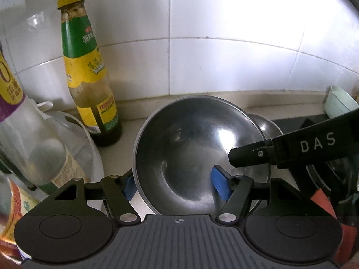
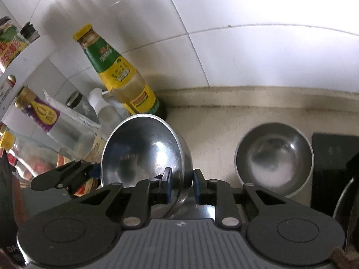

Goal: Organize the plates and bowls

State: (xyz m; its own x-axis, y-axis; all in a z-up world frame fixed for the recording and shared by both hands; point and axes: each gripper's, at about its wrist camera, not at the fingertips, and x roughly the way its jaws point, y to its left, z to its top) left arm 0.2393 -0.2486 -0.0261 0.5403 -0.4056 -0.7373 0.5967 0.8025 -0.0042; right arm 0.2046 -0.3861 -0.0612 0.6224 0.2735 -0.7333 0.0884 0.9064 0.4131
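Observation:
A tilted steel bowl (image 1: pixel 190 148) hangs above the counter between both grippers. My right gripper (image 2: pixel 182 187) is shut on the bowl (image 2: pixel 143 154) at its right rim, one blue pad inside and one outside. In the left wrist view a black finger (image 1: pixel 246 157) of that gripper shows at the same rim. My left gripper (image 1: pixel 175 185) is open at the bowl's left side. Its left pad (image 1: pixel 129 187) sits just outside the rim and its right pad (image 1: pixel 221 185) stands well inside, clear of the wall. A second steel bowl (image 2: pixel 273 157) rests upright on the counter to the right.
A sauce bottle (image 1: pixel 87 71) with a yellow cap stands by the tiled wall. Several more bottles (image 2: pixel 40 114) crowd the left, some in a white basin (image 1: pixel 94 154). A pale green bowl (image 1: pixel 341 103) sits at the far right by a black stovetop (image 2: pixel 332 168).

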